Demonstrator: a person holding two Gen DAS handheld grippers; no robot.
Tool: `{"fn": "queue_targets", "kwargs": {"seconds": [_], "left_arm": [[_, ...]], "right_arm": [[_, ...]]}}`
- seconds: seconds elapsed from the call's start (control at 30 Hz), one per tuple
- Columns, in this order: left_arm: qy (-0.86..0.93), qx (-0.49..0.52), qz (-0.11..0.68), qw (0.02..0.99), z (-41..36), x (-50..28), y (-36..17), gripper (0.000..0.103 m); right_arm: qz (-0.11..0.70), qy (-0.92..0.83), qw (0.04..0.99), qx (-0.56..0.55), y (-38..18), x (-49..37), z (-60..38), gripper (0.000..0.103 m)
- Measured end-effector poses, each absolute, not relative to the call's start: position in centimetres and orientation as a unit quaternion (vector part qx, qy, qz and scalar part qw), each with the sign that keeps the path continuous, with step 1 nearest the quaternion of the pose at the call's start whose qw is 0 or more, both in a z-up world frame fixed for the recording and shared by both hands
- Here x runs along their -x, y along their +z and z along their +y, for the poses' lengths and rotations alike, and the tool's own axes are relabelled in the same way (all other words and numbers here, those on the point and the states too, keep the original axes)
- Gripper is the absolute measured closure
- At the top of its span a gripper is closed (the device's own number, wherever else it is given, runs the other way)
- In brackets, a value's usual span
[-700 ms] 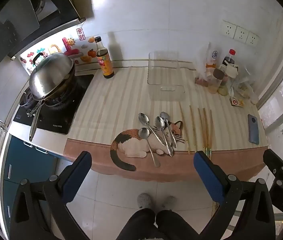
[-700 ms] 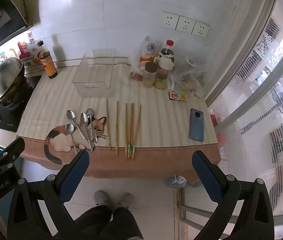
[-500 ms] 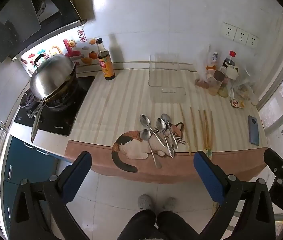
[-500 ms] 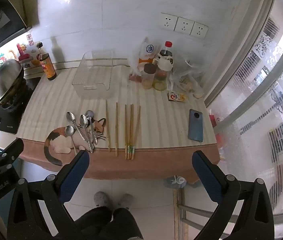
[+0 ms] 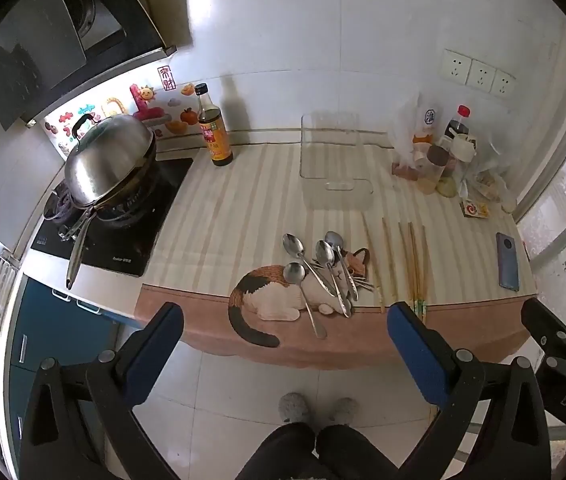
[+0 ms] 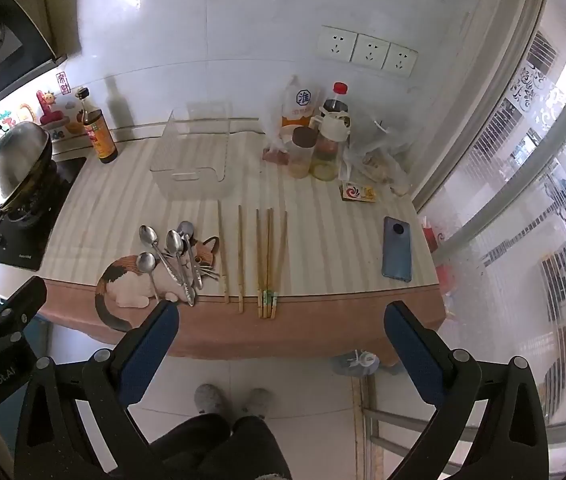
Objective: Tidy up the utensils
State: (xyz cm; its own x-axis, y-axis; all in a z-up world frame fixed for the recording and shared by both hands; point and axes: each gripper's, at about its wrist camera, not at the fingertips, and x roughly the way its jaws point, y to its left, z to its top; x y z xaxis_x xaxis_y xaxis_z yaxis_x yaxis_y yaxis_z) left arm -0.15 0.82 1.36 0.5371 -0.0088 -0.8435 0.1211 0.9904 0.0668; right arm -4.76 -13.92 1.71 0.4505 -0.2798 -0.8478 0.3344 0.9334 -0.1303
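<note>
Desk: striped cloth with a calico-cat print covers the desk (image 6: 323,216), against a white tiled wall.
Spoons: four metal spoons (image 5: 319,268) lie bunched on the cat print, near the front edge.
Chopsticks: wooden chopsticks (image 6: 267,260) lie in a row just right of the spoons.
Bin: clear plastic bin (image 6: 193,160) stands behind both, near the wall.
Left claw: left claw (image 5: 283,354) spread wide, holding nothing, off the desk's front edge.
Right claw: right claw (image 6: 283,354) likewise spread and holding nothing.
Other: wok (image 5: 109,160) on the stove at left; blue phone (image 6: 396,249) at right.
</note>
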Motion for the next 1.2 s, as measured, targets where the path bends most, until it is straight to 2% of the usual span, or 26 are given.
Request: {"fn": "queue_targets", "kwargs": {"seconds": [1.2], "left_arm": [[-0.040,-0.056,0.476,0.877,-0.3,-0.9,1.6,0.000]], "right_arm": [[0.487,-0.183,0.854,-0.026,2.4,4.4,-13.5,0.000]]}}
